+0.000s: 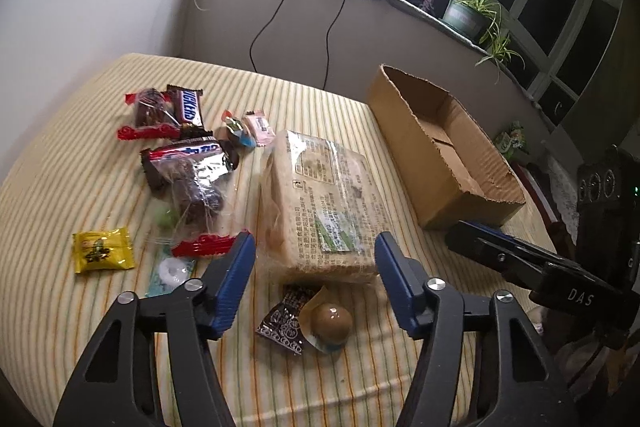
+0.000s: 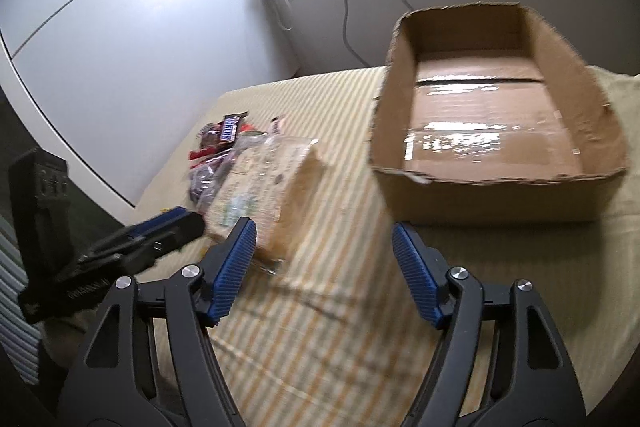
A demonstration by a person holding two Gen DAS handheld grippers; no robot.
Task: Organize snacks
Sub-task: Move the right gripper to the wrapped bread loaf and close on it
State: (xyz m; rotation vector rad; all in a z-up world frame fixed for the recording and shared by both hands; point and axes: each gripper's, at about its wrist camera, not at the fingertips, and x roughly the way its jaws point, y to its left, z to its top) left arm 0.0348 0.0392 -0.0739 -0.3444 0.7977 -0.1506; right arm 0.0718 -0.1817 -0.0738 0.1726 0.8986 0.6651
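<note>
Left gripper (image 1: 316, 255): jaws gaping around the bread (image 1: 320, 203), seemingly not pinching.
Right gripper (image 2: 324, 247): hovering apart over bare cloth (image 2: 320, 327).
Box (image 2: 496, 195): sitting empty, blurred.

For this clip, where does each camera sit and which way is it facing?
Left wrist: on the left tongs, looking down over the bread pack and scattered snacks; own blue fingers show, right tongs at right edge.
Right wrist: on the right tongs, looking down toward the empty cardboard box; own fingers show, left tongs at left.
Shared: bread pack, box, striped cloth, windowsill.
</note>
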